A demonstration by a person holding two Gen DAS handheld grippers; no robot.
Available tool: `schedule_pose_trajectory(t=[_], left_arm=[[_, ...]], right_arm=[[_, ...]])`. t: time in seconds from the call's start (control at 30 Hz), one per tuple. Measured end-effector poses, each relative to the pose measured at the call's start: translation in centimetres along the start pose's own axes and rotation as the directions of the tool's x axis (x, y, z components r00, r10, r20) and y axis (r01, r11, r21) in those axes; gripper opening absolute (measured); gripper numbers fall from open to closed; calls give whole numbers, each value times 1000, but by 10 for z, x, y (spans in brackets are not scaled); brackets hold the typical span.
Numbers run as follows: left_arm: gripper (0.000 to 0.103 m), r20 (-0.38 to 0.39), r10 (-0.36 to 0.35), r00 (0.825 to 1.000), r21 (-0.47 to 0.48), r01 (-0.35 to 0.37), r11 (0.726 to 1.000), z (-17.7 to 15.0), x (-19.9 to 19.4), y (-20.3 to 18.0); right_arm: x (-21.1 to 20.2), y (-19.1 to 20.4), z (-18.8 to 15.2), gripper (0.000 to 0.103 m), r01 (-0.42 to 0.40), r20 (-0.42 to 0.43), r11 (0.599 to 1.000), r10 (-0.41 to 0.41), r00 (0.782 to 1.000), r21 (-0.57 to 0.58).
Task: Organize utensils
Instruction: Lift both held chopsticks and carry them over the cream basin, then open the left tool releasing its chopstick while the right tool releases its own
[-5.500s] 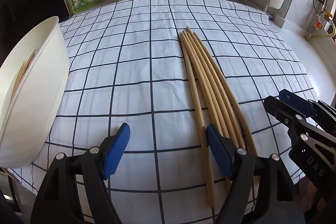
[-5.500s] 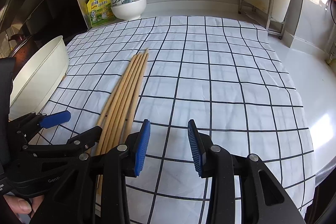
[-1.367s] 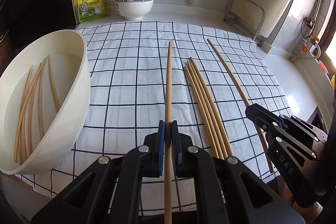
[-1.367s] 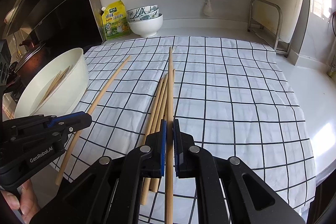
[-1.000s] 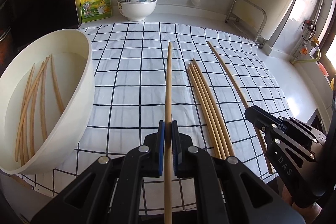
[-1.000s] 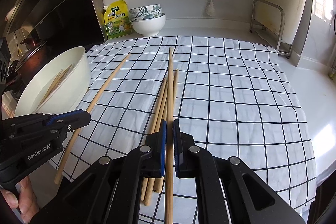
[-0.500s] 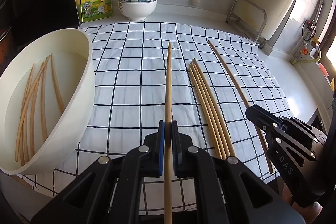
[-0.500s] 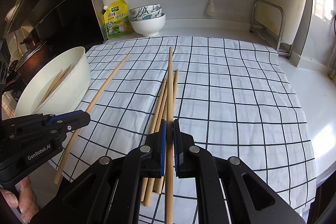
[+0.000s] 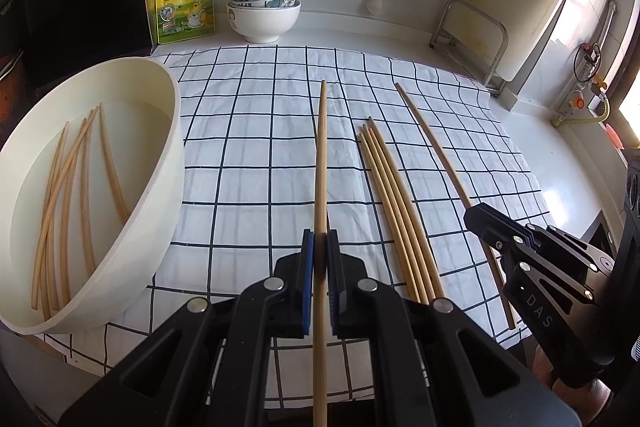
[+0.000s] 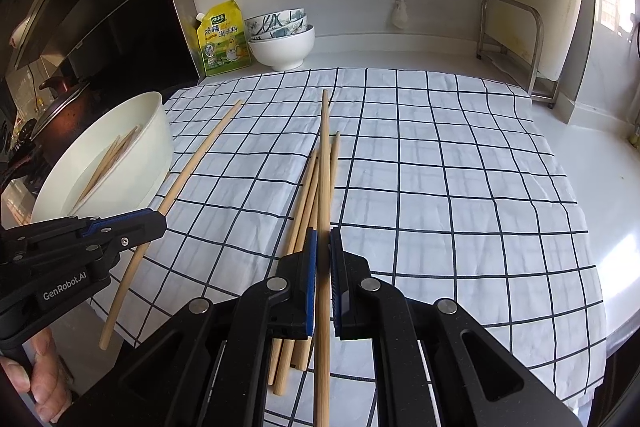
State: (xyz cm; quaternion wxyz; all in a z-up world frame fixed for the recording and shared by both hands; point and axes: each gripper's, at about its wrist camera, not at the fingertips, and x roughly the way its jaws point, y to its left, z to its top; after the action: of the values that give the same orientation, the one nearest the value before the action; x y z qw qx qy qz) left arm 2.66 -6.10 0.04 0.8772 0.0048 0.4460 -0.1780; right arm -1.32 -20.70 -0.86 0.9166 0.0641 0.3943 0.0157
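While each claw was clamped on a single chopstick, left claw (image 9: pixel 319 259) and right claw (image 10: pixel 323 255) held them apart above the checked cloth (image 9: pixel 248 147), probably for pairing, with loose chopsticks (image 9: pixel 394 203) at frame centre-right and the white bowl (image 9: pixel 160 163) at left.

White cloth (image 9: pixel 248 163) showing a dark grid, tan chopsticks (image 9: pixel 394 195) lying pale — cream bowl (image 9: pixel 160 163), blue pads (image 9: pixel 307 267) glowing.
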Motion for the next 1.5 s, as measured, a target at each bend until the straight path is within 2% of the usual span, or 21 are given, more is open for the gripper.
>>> schedule_pose_trajectory(t=[0.17,0.37,0.57,0.73,0.9,1.1,1.3,1.5], left_arm=[[7,34,-5,999,-10,5,1000,7,-15,6],[7,94,5,996,-43,-1,999,22,-40,28],[7,160,59,985,-94,-44,995,34,-68,69],[7,186,129,974,-148,-102,984,38,-82,112],[7,166,200,966,-221,-161,962,35,-82,162],[7,120,236,964,-280,-195,940,32,-67,210],[7,82,221,972,-297,-188,936,29,-47,231],[7,56,212,976,-312,-185,932,26,-34,239]], right_arm=[[1,9,8,6,-20,6,1000,20,1000,-11],[3,38,29,6,-78,26,996,79,997,-49],[10,84,60,6,-164,48,981,169,984,-103],[27,133,81,6,-253,20,954,260,965,-160],[53,185,93,6,-324,-43,925,322,946,-200],[88,229,96,6,-348,-142,911,323,936,-223],[113,242,90,6,-341,-218,914,295,930,-221],[121,242,88,6,-335,-243,917,282,928,-214]])
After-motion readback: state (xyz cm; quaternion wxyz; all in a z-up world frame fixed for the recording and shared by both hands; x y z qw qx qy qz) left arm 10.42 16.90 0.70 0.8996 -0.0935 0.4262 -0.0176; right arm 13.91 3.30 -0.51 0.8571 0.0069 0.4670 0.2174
